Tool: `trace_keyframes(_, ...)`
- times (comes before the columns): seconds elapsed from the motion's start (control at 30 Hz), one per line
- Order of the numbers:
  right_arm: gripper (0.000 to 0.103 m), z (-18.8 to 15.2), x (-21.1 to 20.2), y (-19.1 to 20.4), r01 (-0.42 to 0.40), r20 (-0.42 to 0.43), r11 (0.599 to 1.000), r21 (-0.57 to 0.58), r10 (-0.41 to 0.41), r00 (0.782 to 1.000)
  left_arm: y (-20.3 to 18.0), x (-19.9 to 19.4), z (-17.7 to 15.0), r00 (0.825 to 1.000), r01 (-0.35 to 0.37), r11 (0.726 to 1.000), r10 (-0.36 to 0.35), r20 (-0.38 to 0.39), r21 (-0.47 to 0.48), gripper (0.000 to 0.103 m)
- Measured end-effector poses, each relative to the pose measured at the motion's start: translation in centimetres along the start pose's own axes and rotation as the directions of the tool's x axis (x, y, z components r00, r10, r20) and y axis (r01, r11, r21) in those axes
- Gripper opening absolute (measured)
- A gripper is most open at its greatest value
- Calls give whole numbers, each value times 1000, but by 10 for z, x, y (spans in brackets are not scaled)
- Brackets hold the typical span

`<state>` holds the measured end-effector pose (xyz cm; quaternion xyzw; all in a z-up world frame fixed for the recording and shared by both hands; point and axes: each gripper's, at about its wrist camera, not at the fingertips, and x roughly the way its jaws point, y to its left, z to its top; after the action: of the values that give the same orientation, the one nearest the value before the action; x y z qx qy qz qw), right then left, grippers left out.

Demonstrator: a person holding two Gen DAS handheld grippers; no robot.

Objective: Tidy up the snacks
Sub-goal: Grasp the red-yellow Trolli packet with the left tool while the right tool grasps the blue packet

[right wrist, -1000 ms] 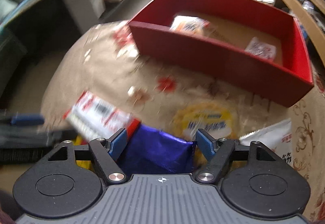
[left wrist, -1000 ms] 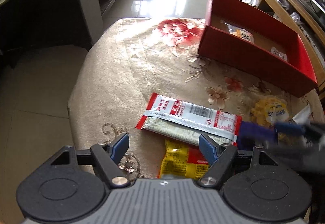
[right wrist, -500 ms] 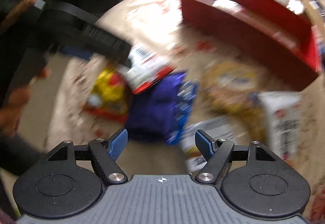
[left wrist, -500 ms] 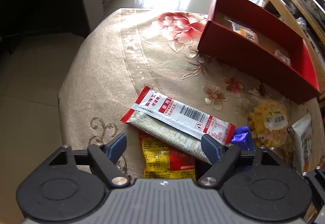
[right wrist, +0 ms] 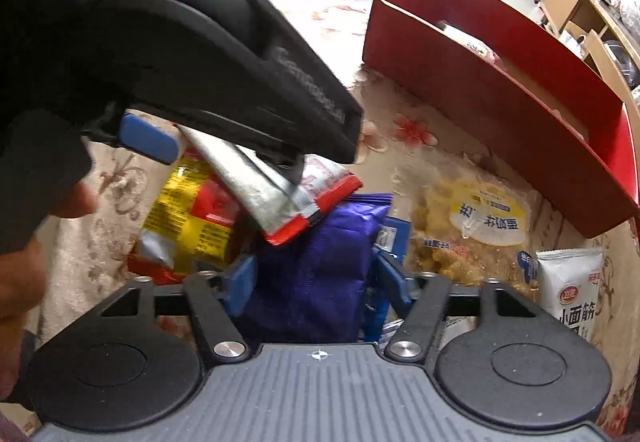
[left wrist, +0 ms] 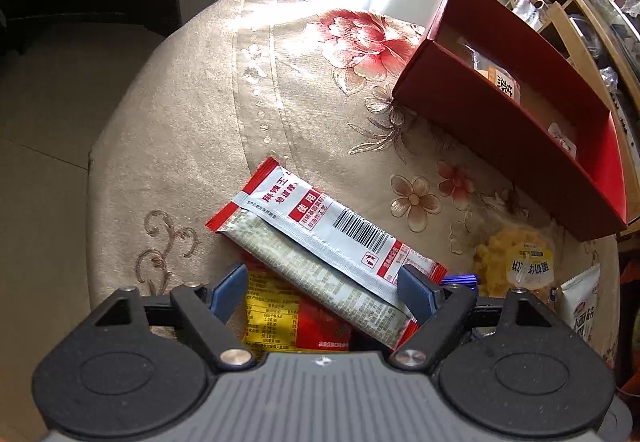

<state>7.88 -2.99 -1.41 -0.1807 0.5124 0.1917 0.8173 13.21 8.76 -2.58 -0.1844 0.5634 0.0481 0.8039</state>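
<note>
Right hand-held gripper point(right wrist: 316, 282) closed around crinkly purple foil packet point(right wrist: 320, 262).

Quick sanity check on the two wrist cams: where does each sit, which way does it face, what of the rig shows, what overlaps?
Left wrist: sits on the left gripper, tilted steeply down at the table; own fingers straddle the long packet, open, jaws just widening.
Right wrist: sits on the right gripper, also facing down; own fingers have just been closing around the purple bag; left gripper and a hand show at left.
Shared: long packet, yellow packet, red box, floral cloth.
</note>
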Motion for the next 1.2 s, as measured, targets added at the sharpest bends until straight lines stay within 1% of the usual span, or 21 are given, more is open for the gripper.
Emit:
trace_keyframes(0.07,56,-4,-7,-4,2,5,1000,8,-2,1000,0,2,2,1000,10,1000,-10,-6,-12,80)
trace_keyframes(0.1,50,-7,-11,-8,-8,7,1000,21,8,1000,-1,3,2,1000,11,1000,-11,-9,-15,80)
trace_keyframes(0.2,48,-22,-22,-17,-34,-4,997,63,35,999,-8,10,5,1000,3,1000,-3,-14,-12,81)
trace_keyframes(0.3,46,-40,-29,-17,-45,-15,996,77,46,999,-19,18,6,999,-33,999,33,3,15,83)
trace_keyframes(0.37,46,-53,-34,-14,-56,-24,995,87,59,998,-32,24,6,999,-51,996,49,18,76,82)
trace_keyframes(0.47,46,-74,-42,-15,-76,-37,991,113,80,996,-57,30,-2,997,-74,972,71,22,225,81)
trace_keyframes(0.53,46,-84,-44,-19,-78,-52,989,124,84,995,-69,28,-10,1000,-30,953,31,1,302,77)
trace_keyframes(0.57,46,-87,-44,-21,-67,-59,990,127,75,995,-72,23,-13,999,22,947,-13,-31,321,77)
trace_keyframes(0.63,46,-90,-44,-29,-69,-60,986,150,78,995,-68,13,-15,991,122,941,-98,-89,317,77)
trace_keyframes(0.67,46,-90,-44,-32,-64,-58,985,158,74,996,-65,8,-16,987,147,938,-121,-102,313,77)
trace_keyframes(0.7,46,-90,-44,-33,-57,-58,986,159,67,996,-58,1,-17,987,149,937,-123,-100,316,78)
trace_keyframes(0.73,46,-89,-44,-33,-60,-58,985,159,69,996,-53,-4,-19,991,125,937,-103,-84,325,79)
trace_keyframes(0.8,48,-90,-42,-35,-86,-56,980,177,97,994,-38,-10,-21,999,40,942,-31,-33,332,80)
trace_keyframes(0.87,50,-89,-42,-33,-96,-58,981,171,108,992,-25,-9,-24,1000,-27,948,30,-4,317,81)
trace_keyframes(0.93,56,-87,-39,-31,-89,-60,983,159,100,993,-11,-3,-27,998,-46,964,54,-27,261,81)
trace_keyframes(0.97,58,-86,-39,-28,-89,-58,984,154,99,993,-6,0,-30,998,-34,972,45,-42,231,81)
trace_keyframes(1.0,65,-83,-40,-25,-87,-51,985,150,95,994,-4,3,-34,998,-20,976,33,-57,217,81)
trace_keyframes(1.03,74,-81,-42,-20,-82,-43,986,145,89,995,-6,7,-38,997,-20,974,36,-65,227,81)
trace_keyframes(1.13,75,-78,-39,-17,-82,-37,987,138,88,995,-21,13,-49,994,-102,940,109,-5,326,83)
trace_keyframes(1.17,75,-77,-39,-17,-82,-34,986,143,87,996,-23,15,-50,992,-123,934,126,11,335,86)
trace_keyframes(1.2,77,-77,-38,-18,-80,-36,986,147,86,996,-24,15,-51,992,-121,938,122,17,325,86)
